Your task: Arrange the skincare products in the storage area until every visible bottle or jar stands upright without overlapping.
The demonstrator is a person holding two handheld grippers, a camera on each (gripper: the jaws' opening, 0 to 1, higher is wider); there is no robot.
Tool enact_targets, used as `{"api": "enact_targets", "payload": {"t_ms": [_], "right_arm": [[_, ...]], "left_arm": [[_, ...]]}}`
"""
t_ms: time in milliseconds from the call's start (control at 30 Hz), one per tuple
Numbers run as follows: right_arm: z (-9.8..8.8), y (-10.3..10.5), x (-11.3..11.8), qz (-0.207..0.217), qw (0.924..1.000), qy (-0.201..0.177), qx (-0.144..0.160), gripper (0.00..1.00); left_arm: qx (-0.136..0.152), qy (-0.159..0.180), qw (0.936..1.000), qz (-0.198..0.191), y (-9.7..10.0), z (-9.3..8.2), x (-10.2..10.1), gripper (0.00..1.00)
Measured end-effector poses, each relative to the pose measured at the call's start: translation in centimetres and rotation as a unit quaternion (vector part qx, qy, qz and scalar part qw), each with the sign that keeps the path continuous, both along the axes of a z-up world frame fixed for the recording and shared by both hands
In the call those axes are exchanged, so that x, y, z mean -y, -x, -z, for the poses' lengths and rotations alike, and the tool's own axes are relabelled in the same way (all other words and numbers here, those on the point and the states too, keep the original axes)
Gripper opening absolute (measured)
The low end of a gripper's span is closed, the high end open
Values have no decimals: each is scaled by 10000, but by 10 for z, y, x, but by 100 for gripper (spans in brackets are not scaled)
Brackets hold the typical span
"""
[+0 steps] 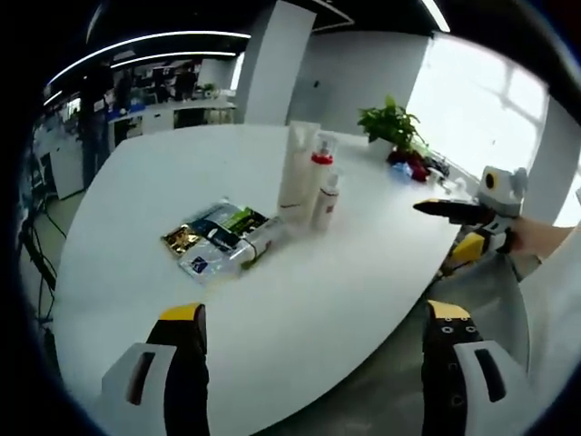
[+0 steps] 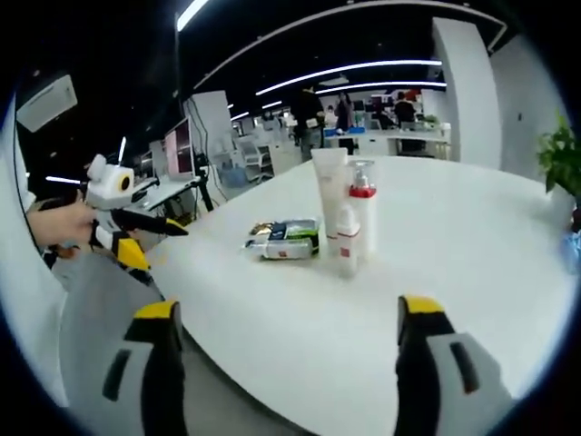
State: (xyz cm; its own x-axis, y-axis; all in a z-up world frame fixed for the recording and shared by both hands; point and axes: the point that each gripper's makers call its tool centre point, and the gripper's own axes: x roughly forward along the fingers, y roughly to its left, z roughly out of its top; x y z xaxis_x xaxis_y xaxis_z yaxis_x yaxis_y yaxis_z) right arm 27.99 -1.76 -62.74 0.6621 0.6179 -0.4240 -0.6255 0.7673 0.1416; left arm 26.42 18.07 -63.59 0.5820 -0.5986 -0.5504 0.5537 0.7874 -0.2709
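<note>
On the white table (image 1: 127, 209) three products stand upright close together: a tall white tube (image 1: 298, 168), a pump bottle with a red collar (image 1: 320, 163) and a small white bottle (image 1: 327, 202). Beside them a clear bottle (image 1: 260, 241) lies on its side against a pile of flat sachets (image 1: 211, 232). The right gripper view has the tube (image 2: 329, 195), pump bottle (image 2: 363, 213), small bottle (image 2: 348, 241) and the lying pile (image 2: 286, 239). My left gripper (image 1: 314, 312) is open at the table's near edge, well short of them. My right gripper (image 2: 288, 309) is open too, held off another edge.
A potted plant (image 1: 392, 123) stands at the far side, with small red and blue items (image 1: 407, 166) next to it. Each gripper appears in the other's view (image 1: 458, 212) (image 2: 136, 222), beyond the table edge. Office desks and people fill the background.
</note>
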Motion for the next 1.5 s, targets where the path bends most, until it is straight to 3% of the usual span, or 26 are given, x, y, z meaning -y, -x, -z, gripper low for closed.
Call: {"api": "enact_targets", "payload": {"t_ms": [467,833,1033,1267,1367,1500], "right_arm": [[4,-4,-8,-250,9991,329,54,95],[8,-22,-39,-1115,9877,1046,311,86],[7,-36,-59,-1731,9705,1576,584,79],[9,-57,-86,-2274,9527,1920,622,66],[17,-67,-97,-2616,9353,2284,683,63],[27,-78,-109,-2910,9183,2595,682,59]], "left_arm": [[0,23,10000,-65,3,4,-7,97],[31,126,9998,-155,1,6,-13,97],[51,172,9997,-138,0,8,-10,96],[93,200,9996,-161,0,6,-10,96],[92,257,9994,-202,-1,6,-12,96],[92,286,9993,-205,-1,6,-12,96]]}}
